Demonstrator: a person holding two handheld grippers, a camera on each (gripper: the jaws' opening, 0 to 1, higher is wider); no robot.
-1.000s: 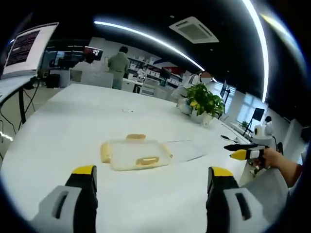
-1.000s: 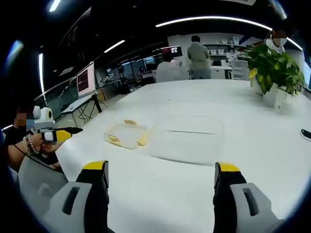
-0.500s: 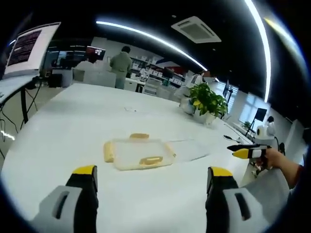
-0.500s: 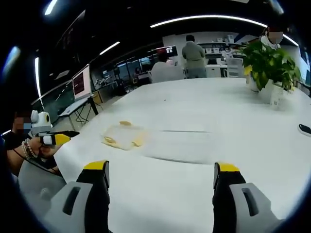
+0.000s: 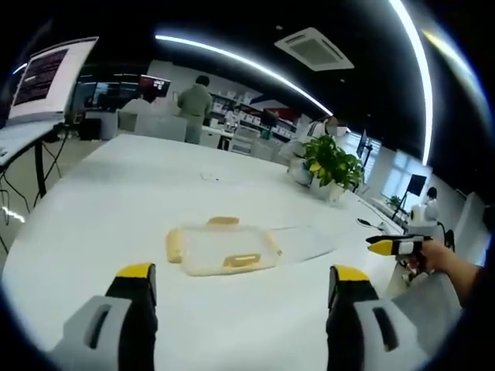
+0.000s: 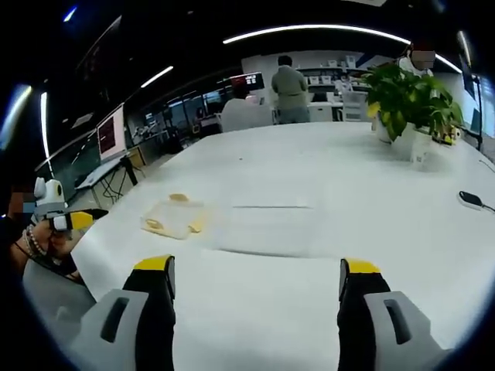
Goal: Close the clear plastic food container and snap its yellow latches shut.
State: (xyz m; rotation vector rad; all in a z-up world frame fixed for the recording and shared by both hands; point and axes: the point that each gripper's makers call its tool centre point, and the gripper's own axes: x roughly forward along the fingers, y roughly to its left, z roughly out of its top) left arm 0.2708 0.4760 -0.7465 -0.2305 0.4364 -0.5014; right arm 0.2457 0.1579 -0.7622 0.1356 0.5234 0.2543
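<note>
A clear plastic food container (image 5: 220,249) with yellow latches lies on the white table (image 5: 116,201), ahead of my left gripper (image 5: 241,292), which stands open and well short of it. A clear flat lid (image 5: 302,239) lies to its right on the table. In the right gripper view the container (image 6: 175,219) sits far left and the lid (image 6: 263,229) is a faint sheet beside it. My right gripper (image 6: 255,286) is open with nothing between its jaws. Each view catches the other gripper at its edge: the right one (image 5: 394,246) and the left one (image 6: 66,222), each held in a hand.
A potted plant (image 5: 331,166) stands at the table's far right side. A dark object (image 6: 469,200) lies on the table at the right. A monitor on a stand (image 5: 42,77) is to the left, and people stand by desks (image 5: 193,104) in the background.
The right gripper's camera has swung rightward, so the container and lid have slid left in its view. The left gripper view has drifted slightly; the container itself stays put.
</note>
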